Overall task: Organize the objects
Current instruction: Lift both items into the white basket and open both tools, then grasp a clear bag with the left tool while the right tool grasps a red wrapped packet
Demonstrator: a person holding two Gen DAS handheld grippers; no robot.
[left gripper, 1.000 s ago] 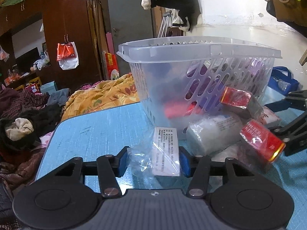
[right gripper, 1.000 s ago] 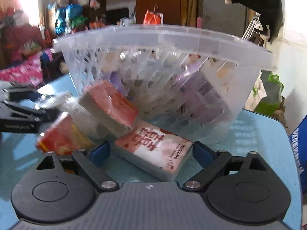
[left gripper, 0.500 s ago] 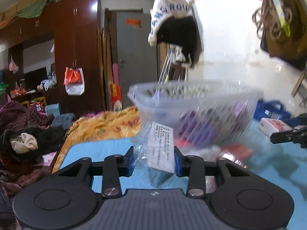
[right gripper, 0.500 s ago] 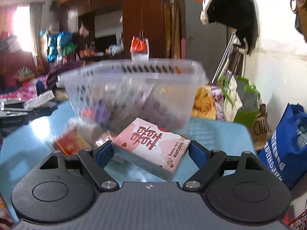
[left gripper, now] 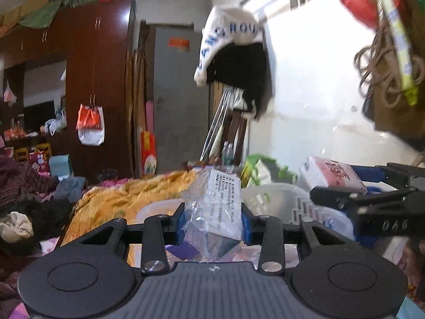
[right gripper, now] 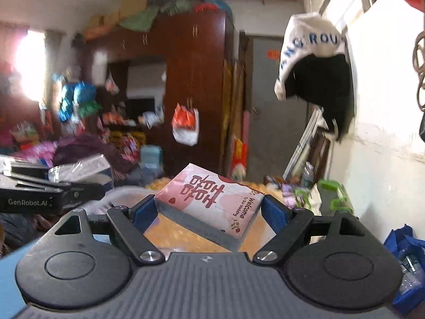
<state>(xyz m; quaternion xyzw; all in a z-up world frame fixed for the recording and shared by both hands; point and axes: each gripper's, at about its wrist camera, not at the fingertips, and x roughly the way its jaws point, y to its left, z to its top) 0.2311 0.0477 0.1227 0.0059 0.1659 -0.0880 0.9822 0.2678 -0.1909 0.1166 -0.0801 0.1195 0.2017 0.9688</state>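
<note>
Left gripper [left gripper: 212, 216] clamps plastic packet [left gripper: 216, 207]; right gripper [right gripper: 209, 210] clamps tissue pack [right gripper: 212, 202].

Crinkled clear packet [left gripper: 215, 207] – pink tissue pack [right gripper: 212, 202], tilted

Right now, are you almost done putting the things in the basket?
Partway. The basket already holds purple and pink items. In hand: the left gripper grips a clear plastic packet, and the right gripper grips a pink tissue pack, both raised over the basket. Left: dropping both in. Anything remaining on the table is out of view.
</note>
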